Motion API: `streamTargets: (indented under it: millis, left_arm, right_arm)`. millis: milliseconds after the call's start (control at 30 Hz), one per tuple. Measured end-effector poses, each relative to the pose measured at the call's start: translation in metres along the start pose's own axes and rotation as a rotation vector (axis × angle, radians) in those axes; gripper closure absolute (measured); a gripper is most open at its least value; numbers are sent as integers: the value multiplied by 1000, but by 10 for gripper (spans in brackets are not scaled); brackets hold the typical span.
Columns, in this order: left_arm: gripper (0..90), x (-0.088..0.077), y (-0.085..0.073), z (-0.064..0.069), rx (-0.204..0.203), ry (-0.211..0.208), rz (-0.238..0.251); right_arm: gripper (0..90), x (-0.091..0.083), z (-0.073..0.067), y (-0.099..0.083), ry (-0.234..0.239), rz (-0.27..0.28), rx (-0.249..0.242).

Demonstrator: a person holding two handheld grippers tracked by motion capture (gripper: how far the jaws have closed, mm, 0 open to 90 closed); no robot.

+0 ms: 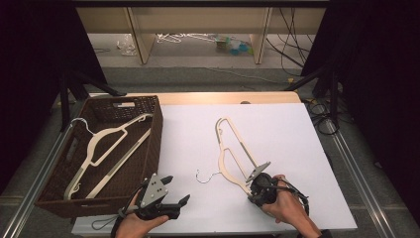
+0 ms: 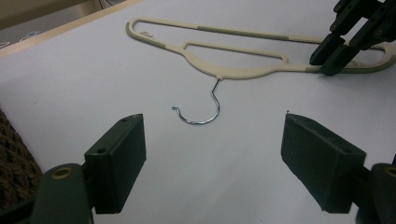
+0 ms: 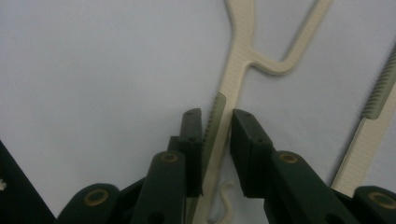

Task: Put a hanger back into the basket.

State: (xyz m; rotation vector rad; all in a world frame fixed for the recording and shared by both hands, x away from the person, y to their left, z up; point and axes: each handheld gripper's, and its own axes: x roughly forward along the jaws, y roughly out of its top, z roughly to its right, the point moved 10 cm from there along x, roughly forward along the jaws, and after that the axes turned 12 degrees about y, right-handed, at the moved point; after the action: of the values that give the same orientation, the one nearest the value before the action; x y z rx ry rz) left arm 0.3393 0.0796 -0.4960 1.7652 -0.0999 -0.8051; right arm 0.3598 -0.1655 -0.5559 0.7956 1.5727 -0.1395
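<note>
A cream plastic hanger [image 1: 231,151] lies flat on the white table [image 1: 297,148], its long axis running from the far end near the table's middle to the near right. Its metal hook [image 1: 206,176] juts out to the left, curling toward the near edge. The right gripper [image 1: 256,174] has its 2 jaws drawn narrow around the near arm of this hanger, at the ribbed grey strip [image 3: 212,122]. The left gripper [image 1: 171,191] hovers at the near left with jaws spread wide, holding nothing. To the far left, a brown wicker basket [image 1: 148,163] holds 1 more hanger [image 1: 106,148], hook toward the far left.
</note>
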Motion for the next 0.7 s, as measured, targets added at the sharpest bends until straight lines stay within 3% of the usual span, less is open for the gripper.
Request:
streamTargets:
  millis: [100,367,433,700]
  left_arm:
    - [222,0,-1,-2,8,3,-3]
    - [224,0,0,-3,-12,2,3]
    - [224,0,-1,-2,2,-1,-3]
    - [225,2,-1,0,5,-2,-6]
  right_arm:
    - [764,-2,0,-1,18,-3,-10]
    - [776,-8,0,-11,50,-58,-118]
    - [779,-10,1,-13,55,-66,-135]
    - [772,-8,4,-14,63,-39,-55]
